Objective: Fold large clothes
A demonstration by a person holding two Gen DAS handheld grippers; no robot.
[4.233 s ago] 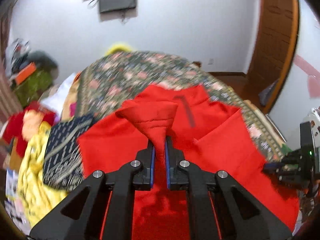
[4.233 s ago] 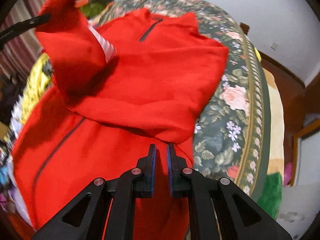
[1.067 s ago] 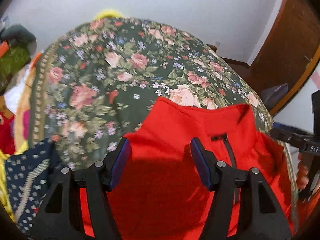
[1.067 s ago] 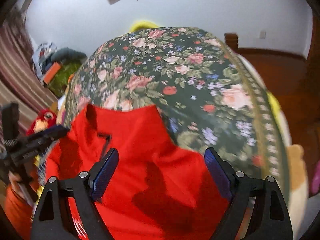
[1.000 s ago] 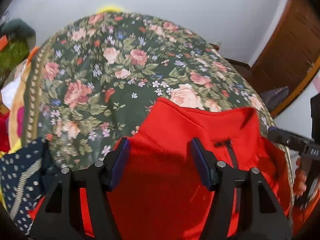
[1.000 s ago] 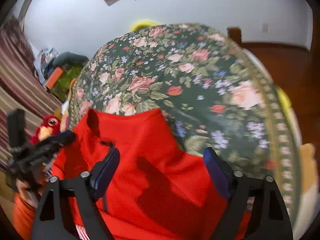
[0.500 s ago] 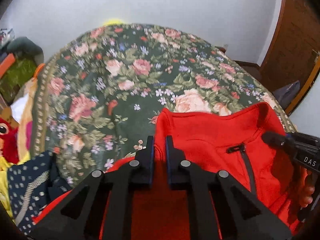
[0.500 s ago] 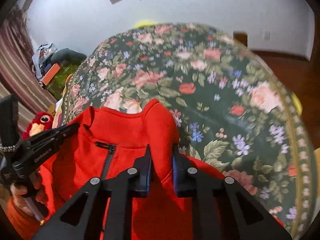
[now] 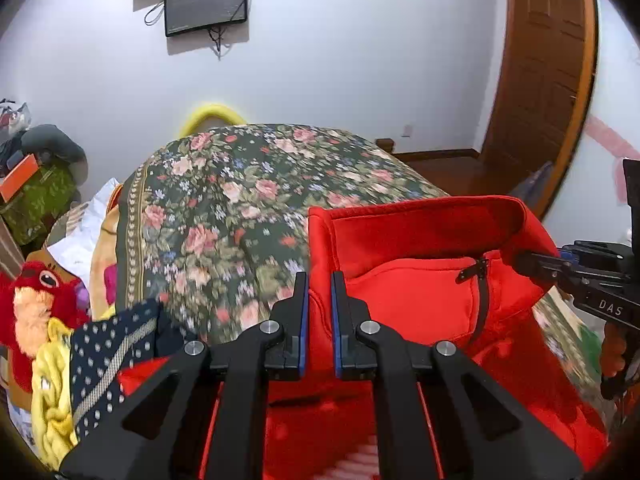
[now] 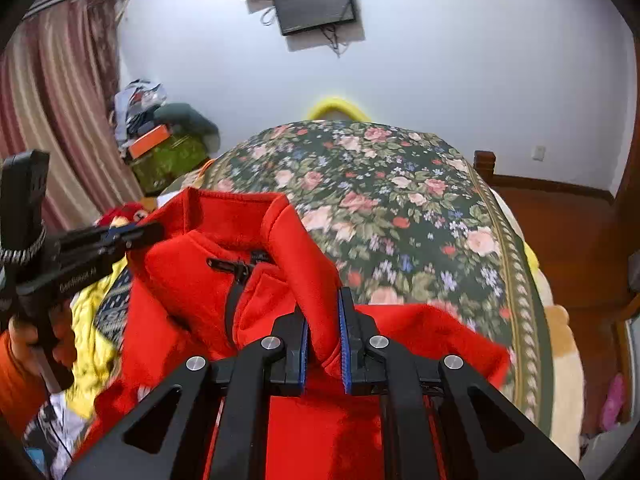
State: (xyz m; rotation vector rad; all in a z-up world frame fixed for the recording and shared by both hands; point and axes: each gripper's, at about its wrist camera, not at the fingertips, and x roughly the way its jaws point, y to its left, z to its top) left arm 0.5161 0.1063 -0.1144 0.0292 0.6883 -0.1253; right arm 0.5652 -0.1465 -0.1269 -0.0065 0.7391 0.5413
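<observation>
A red fleece jacket (image 9: pixel 420 296) with a dark zip hangs lifted above the floral bedspread (image 9: pixel 240 200). My left gripper (image 9: pixel 319 280) is shut on the jacket's left collar and shoulder edge. My right gripper (image 10: pixel 323 300) is shut on the jacket (image 10: pixel 208 280) at the right collar edge. Each gripper shows in the other's view: the right one (image 9: pixel 536 264) at the far right, the left one (image 10: pixel 140 232) at the far left. The jacket's lower part drops out of sight below the fingers.
A pile of clothes, with a navy dotted garment (image 9: pixel 108 352), yellow cloth (image 9: pixel 48 400) and a red plush toy (image 9: pixel 36 296), lies left of the bed. A wooden door (image 9: pixel 540 80) stands at the right. A screen (image 9: pixel 206 2) hangs on the far wall.
Both grippers, open over the jacket a second ago, have shut on the collar corners and lifted the top of the jacket off the bed.
</observation>
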